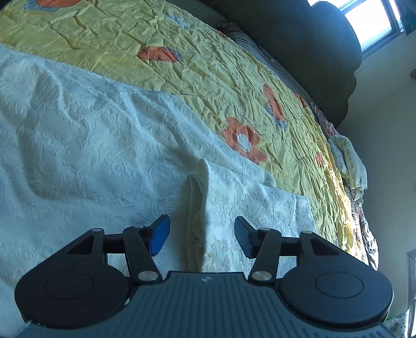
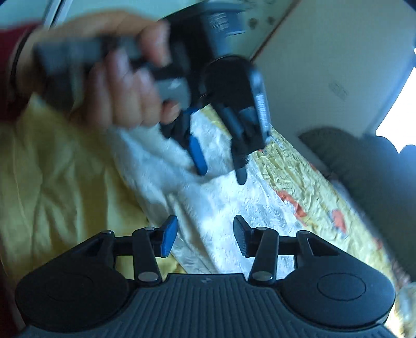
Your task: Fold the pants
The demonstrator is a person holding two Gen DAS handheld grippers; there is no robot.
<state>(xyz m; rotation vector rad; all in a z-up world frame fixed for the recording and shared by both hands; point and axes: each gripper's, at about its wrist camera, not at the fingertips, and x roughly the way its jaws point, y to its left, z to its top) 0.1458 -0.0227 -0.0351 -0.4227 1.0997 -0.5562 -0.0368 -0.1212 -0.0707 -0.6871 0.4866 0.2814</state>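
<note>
Pants (image 1: 91,135) spread on quilt (image 1: 161,62) over bed, ahead of left tongs (image 1: 201,235) and out to their left. Raised fold (image 1: 208,208) of cloth between the parted jaws, untouched by either pad. Quilt beyond and right of them; headboard (image 1: 299,52) farther back, window (image 1: 377,23) behind it. Hand (image 2: 122,85) with left tongs (image 2: 221,166) ahead of right tongs (image 2: 205,238), over pants (image 2: 221,202); quilt (image 2: 312,197) to their right.

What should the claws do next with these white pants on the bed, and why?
Probably lift both claws clear and pick the next edge to fold. The left claw stands open over a raised fold of the pants, its pads not pressing the cloth. The right claw is open too, nothing gripped. The pants look laid down on the quilt, so a fresh grip seems to come next.
</note>
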